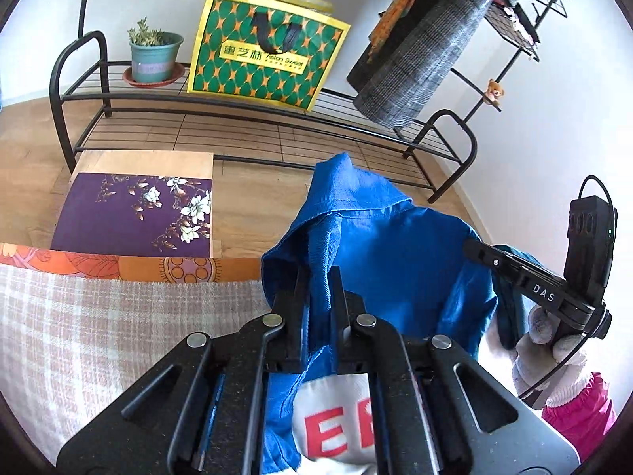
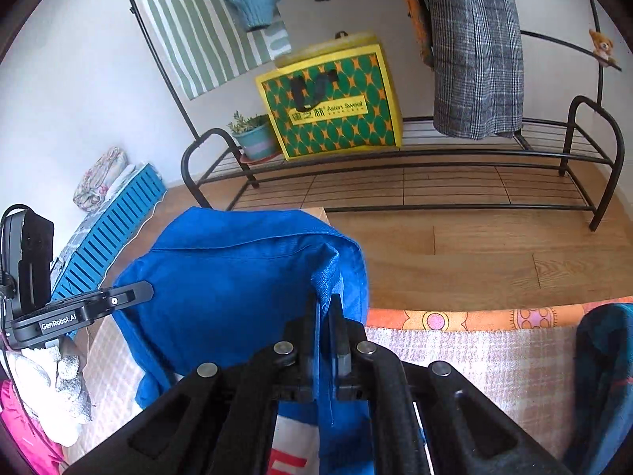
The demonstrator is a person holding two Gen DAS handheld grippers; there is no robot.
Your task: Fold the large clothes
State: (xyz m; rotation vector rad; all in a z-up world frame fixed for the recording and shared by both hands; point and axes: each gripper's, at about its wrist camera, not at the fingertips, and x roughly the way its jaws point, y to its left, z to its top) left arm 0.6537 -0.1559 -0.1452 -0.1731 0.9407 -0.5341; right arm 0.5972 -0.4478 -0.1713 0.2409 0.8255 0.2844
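A large blue garment [image 1: 379, 245] with a white panel bearing red letters [image 1: 336, 419] is held up above a plaid-covered surface [image 1: 118, 316]. My left gripper [image 1: 318, 277] is shut on one edge of the blue cloth. My right gripper [image 2: 324, 304] is shut on the other edge of the same garment [image 2: 237, 273]. Each gripper shows from the side in the other's view, the right one [image 1: 474, 247] at the far right and the left one [image 2: 148, 291] at the far left. Gloved hands hold both.
A black metal shoe rack [image 1: 257, 118] stands on the wood floor ahead, bearing a green-and-yellow gift bag [image 1: 265, 47] and a potted plant [image 1: 152, 55]. A grey checked coat [image 2: 474, 59] hangs above. A purple flowered box [image 1: 134, 213] lies left. A dark garment [image 2: 601, 376] lies right.
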